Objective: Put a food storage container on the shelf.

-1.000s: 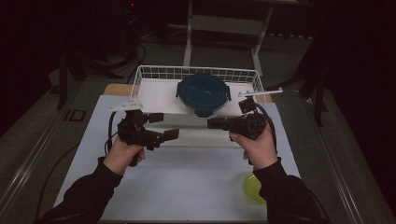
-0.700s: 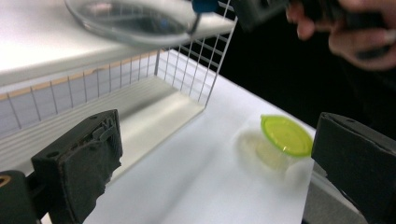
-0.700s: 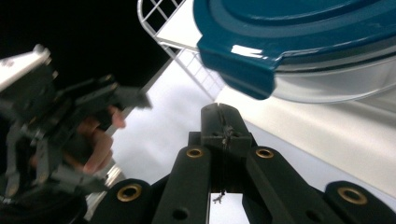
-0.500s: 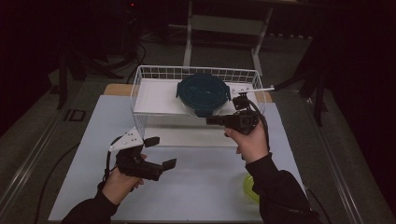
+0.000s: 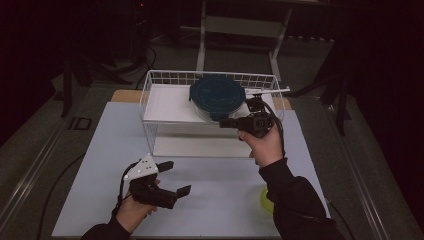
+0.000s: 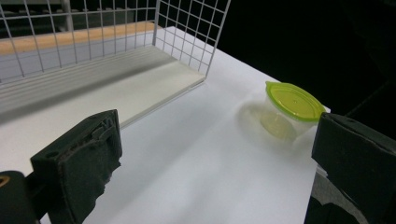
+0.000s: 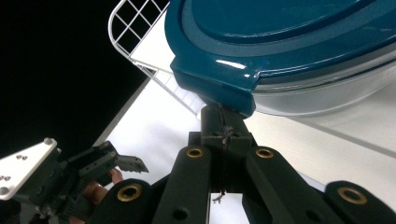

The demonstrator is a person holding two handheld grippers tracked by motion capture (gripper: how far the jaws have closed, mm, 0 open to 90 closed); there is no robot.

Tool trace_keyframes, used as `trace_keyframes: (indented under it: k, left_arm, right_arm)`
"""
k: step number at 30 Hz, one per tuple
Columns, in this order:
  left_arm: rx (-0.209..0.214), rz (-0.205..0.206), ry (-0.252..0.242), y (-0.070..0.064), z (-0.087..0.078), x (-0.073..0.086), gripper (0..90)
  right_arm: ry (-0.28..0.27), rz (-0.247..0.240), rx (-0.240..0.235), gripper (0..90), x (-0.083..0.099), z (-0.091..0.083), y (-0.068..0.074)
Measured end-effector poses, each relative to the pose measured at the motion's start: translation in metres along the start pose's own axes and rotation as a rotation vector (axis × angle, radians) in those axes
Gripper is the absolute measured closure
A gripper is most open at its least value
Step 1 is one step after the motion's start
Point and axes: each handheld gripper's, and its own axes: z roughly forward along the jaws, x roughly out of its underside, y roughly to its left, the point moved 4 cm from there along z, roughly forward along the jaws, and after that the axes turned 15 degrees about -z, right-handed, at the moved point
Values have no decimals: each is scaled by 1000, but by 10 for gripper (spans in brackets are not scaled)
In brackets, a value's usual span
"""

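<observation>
Two tools: right tool (image 5: 223, 123) clenched under blue lid (image 5: 217, 96) edge; left tool (image 5: 176, 177) released over bare table (image 5: 225, 200).

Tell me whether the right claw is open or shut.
Shut. In the right gripper view the right claw has its two jaws pressed together with no gap, tips just under the blue lid's tab.

Glossy blue plastic lid (image 7: 289, 42) on clear container; white wire basket (image 5: 165, 80).
</observation>
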Motion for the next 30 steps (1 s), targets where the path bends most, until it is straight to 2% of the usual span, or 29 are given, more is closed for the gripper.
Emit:
trace_keyframes:
  k: [7,15,22,25,30]
  left_arm:
    - [-5,10,22,0,5,7,12]
    - [-5,26,26,-2,4,7,12]
    - [0,32,23,-4,0,4,12]
    - [-6,37,23,-3,-3,3,12]
    - [-31,41,36,1,-8,6,12]
  right_arm:
    - [-4,6,2,900,-5,5,-5]
    - [0,-4,30,899,-10,8,-8]
    - [-6,8,44,898,-13,8,-13]
    - [-9,12,33,884,-12,7,-13]
    - [-8,-11,10,809,-2,0,-8]
